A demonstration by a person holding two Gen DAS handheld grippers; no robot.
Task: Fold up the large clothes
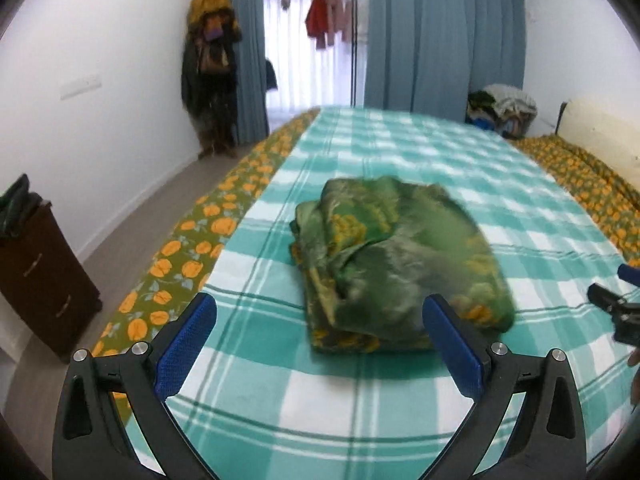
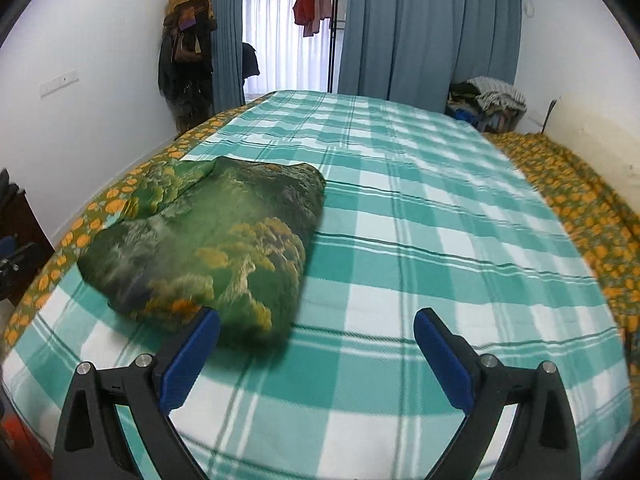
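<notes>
A green cloth with yellow flower print point(image 1: 396, 260) lies folded in a thick bundle on the teal-and-white checked blanket point(image 1: 360, 408). My left gripper point(image 1: 320, 312) is open and empty, just in front of the bundle's near edge. In the right wrist view the same bundle point(image 2: 216, 252) lies to the left, and my right gripper point(image 2: 316, 324) is open and empty, its left finger point(image 2: 192, 352) close beside the bundle's near corner. The right gripper also shows at the right edge of the left wrist view point(image 1: 616, 304).
The bed has an olive sheet with orange flowers along its left point(image 1: 188, 256) and right point(image 2: 588, 208) sides. A dark wooden cabinet point(image 1: 40, 280) stands left of the bed. Coats hang in the far corner point(image 1: 208, 68). A pile of laundry point(image 2: 484, 104) sits at the far right.
</notes>
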